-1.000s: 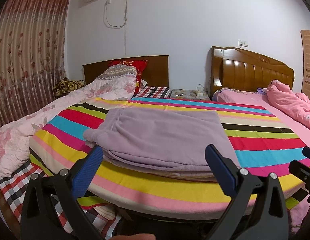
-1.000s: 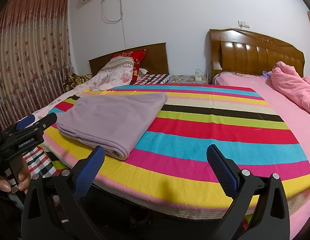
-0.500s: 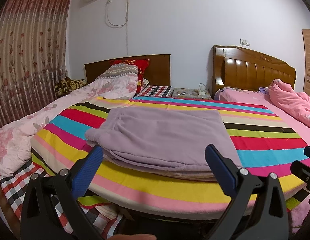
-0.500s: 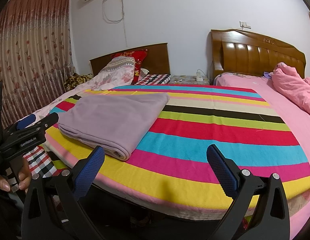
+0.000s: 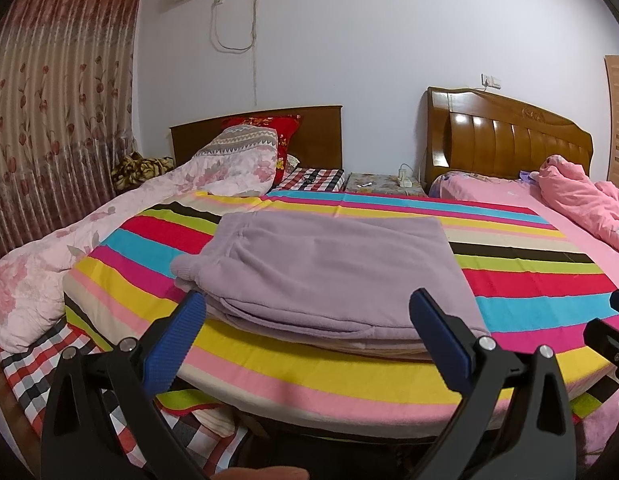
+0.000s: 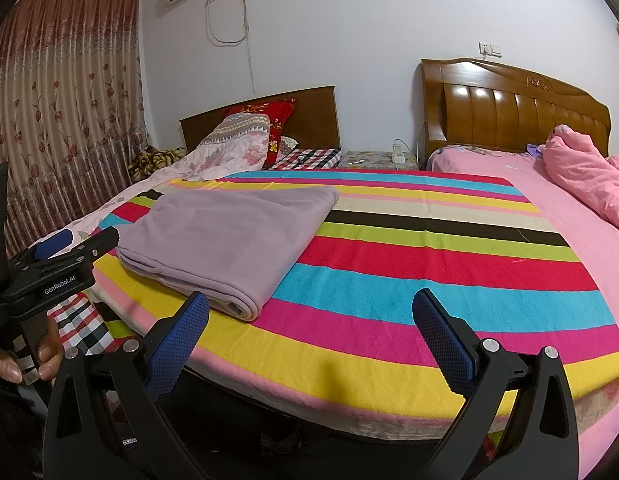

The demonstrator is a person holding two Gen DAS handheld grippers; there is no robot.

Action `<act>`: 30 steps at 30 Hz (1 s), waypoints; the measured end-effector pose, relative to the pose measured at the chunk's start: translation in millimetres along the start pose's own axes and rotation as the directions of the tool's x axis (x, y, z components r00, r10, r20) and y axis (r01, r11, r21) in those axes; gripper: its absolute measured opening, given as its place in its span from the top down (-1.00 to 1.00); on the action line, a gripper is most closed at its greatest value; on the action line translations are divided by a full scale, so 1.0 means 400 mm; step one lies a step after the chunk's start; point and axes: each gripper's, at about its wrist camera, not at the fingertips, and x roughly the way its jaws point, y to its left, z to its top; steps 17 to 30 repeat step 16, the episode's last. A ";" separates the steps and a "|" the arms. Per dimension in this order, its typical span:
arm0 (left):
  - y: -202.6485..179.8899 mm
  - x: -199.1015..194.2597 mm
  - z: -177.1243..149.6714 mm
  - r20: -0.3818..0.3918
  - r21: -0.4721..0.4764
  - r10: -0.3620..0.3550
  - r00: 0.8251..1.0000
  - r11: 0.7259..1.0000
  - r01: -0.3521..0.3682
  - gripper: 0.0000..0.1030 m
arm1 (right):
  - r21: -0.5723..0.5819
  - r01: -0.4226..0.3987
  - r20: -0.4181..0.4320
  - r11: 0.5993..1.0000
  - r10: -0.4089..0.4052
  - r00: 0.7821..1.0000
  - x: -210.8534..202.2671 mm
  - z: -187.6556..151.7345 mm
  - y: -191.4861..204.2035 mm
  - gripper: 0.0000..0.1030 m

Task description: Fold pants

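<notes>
Hand on left gripper — right view only — both grippers wide, empty.

Even indoor light; glare seen on glossy carved wooden headboard; frames sharp, fisheye-bent w/ dark vignetted corners.

Left tool held level with blue-padded fingers spread wide apart, gripping nothing. Right tool likewise level and gaping, its fingers parted and bare. In the right wrist view, left tool seen from the side at the far left, its handle wrapped by a hand with fingertips curled round the grip.
</notes>
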 end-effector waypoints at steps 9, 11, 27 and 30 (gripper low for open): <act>0.011 0.019 -0.009 -0.038 -0.025 -0.008 0.999 1.000 0.007 -0.97 | 0.002 -0.007 -0.002 1.000 0.007 1.000 0.003 0.001 -0.008 -0.92; 0.016 0.025 -0.009 -0.048 -0.032 -0.004 0.999 0.999 0.003 -0.97 | 0.003 -0.010 -0.002 1.000 0.010 1.000 0.004 0.001 -0.010 -0.92; 0.013 0.028 -0.011 -0.051 -0.026 0.004 0.999 1.000 -0.005 -0.97 | 0.003 -0.009 -0.002 1.000 0.009 1.000 0.003 0.000 -0.008 -0.92; 0.013 0.028 -0.011 -0.051 -0.026 0.004 0.999 1.000 -0.005 -0.97 | 0.003 -0.009 -0.002 1.000 0.009 1.000 0.003 0.000 -0.008 -0.92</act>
